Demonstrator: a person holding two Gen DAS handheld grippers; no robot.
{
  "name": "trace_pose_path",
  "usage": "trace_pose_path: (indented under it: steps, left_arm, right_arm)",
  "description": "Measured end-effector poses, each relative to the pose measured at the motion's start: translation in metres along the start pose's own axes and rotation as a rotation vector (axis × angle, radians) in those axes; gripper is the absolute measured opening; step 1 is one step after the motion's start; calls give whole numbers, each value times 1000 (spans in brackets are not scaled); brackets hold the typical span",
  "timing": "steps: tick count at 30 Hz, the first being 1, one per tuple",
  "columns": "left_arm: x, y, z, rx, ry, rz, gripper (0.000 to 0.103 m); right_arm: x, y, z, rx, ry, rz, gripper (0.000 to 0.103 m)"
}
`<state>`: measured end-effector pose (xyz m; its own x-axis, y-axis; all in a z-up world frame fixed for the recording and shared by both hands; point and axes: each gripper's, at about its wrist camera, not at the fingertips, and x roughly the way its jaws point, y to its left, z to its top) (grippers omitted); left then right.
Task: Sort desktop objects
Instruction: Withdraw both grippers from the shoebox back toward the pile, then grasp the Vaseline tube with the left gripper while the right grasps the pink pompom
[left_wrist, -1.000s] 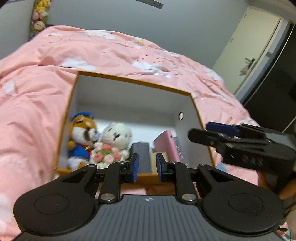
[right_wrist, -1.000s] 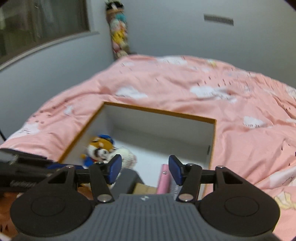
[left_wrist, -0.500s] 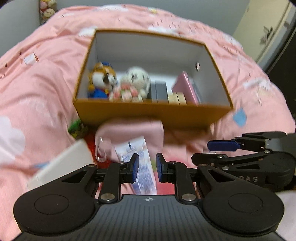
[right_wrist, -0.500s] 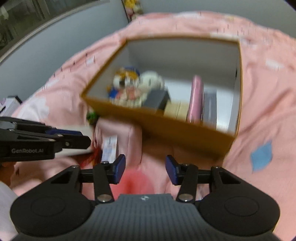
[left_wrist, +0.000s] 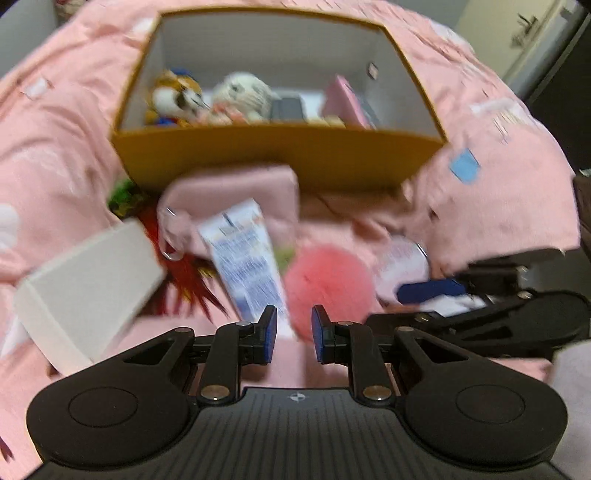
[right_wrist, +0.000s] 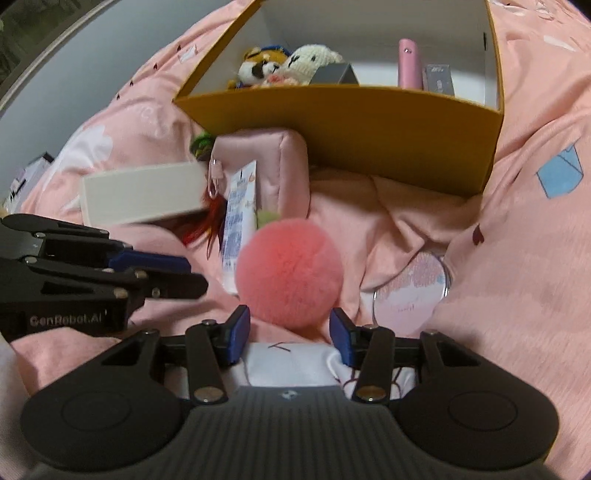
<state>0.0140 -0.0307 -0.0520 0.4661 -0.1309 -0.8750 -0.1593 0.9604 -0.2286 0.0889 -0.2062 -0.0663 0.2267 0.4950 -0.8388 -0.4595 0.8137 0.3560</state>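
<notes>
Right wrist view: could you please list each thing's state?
Orange cardboard box: open, part-filled.
Fluffy pink pompom: loose on bedding, ungripped.
Pink fabric pouch: lying outside box.
White rectangular box: closed.
Right gripper: open, empty.
Left gripper: open, empty.

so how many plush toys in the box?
2: a tiger toy at the left end and a white bunny toy beside it, touching. Others may be hidden behind the box wall.

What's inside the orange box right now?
Inside the orange box: a tiger plush, a white knitted plush, a grey box, a pink case and a grey case. The front wall hides their bases.
</notes>
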Motion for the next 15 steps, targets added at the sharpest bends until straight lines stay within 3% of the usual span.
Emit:
trace_pose_path:
  steps: [4, 15]
  left_arm:
    - [7, 10, 9, -61, -38, 4, 28]
    - [32, 20, 23, -105, -43, 21, 39]
  right_arm:
    - [5, -4, 18, 17, -19, 18, 56]
    - [57, 1, 35, 6, 91, 10, 58]
